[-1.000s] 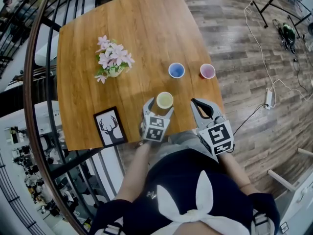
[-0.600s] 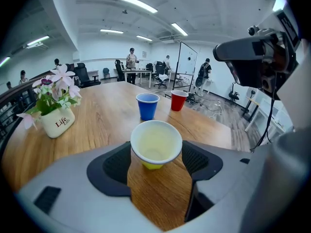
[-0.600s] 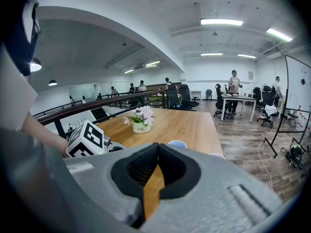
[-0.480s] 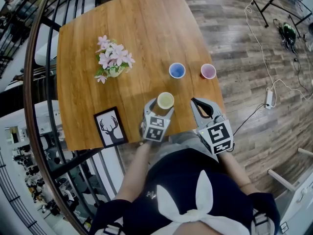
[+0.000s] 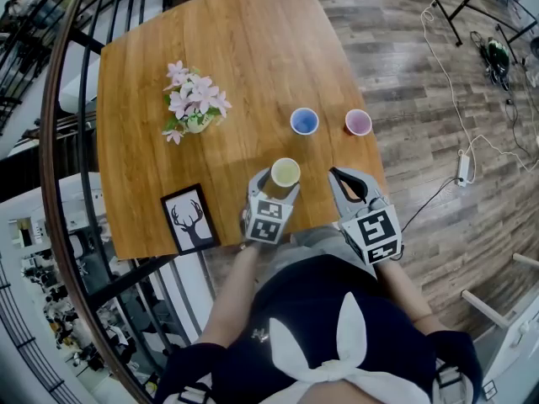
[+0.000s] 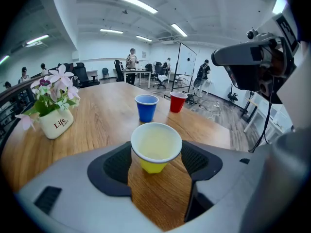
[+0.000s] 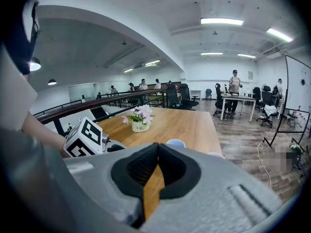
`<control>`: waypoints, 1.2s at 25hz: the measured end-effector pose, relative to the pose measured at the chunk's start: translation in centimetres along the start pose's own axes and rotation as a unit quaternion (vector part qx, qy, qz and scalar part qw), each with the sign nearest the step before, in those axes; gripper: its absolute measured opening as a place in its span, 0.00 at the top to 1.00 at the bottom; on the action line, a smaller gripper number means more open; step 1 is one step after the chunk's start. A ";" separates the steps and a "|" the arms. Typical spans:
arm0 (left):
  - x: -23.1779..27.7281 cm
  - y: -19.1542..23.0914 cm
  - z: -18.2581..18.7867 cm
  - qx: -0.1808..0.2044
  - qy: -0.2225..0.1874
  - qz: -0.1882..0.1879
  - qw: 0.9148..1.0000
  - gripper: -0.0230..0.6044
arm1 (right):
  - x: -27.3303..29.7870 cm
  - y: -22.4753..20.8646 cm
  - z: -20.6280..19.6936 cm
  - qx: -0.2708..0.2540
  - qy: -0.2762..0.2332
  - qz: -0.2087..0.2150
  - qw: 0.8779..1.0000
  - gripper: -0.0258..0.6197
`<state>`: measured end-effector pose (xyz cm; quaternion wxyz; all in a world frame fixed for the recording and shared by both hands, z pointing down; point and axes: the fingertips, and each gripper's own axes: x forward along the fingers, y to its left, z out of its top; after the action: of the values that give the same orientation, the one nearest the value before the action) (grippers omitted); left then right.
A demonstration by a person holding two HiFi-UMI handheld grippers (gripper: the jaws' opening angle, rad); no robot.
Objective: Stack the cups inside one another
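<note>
A yellow cup (image 5: 285,172) (image 6: 155,147) stands upright near the table's front edge. My left gripper (image 5: 276,180) (image 6: 157,155) has its wide jaws on either side of the cup, and the pads meet its rim. Farther out stand a blue cup (image 5: 304,121) (image 6: 146,107) (image 7: 175,142) and, to its right, a red cup (image 5: 358,122) (image 6: 178,101) near the table's right edge. My right gripper (image 5: 335,175) (image 7: 157,149) is shut with nothing in it. It hovers at the front right corner, short of the red cup.
A white pot of pink flowers (image 5: 195,108) (image 6: 56,123) stands left of the cups. A framed deer picture (image 5: 189,217) lies at the front left corner of the wooden table (image 5: 244,49). A curved railing (image 5: 59,141) runs along the left; cables (image 5: 459,99) trail over the floor to the right.
</note>
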<state>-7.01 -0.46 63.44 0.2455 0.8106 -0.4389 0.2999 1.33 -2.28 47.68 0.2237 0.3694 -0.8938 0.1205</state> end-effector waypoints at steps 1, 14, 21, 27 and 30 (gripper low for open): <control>-0.1 0.0 0.3 0.001 -0.001 -0.001 1.000 0.43 | 0.0 0.0 0.0 0.000 0.000 0.000 1.000 0.96; -2.4 -0.2 5.0 0.027 -0.047 -0.002 0.999 0.44 | -0.3 -0.5 -0.1 0.002 -0.002 -0.006 1.000 0.96; -4.6 0.4 9.1 0.057 -0.095 0.010 0.994 0.44 | -0.5 -0.6 0.1 0.002 -0.007 -0.011 1.000 0.96; -7.1 0.5 12.6 0.080 -0.137 0.017 0.987 0.44 | -0.6 -0.7 0.5 0.001 -0.012 -0.015 1.000 0.96; -8.6 0.2 14.2 0.089 -0.158 0.019 0.983 0.44 | -0.9 -0.8 0.6 0.000 -0.013 -0.016 1.000 0.96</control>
<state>-7.08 -5.08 47.49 0.0944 0.8578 -0.4592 0.2108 2.26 -2.52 46.73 0.2141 0.3855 -0.8904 0.1124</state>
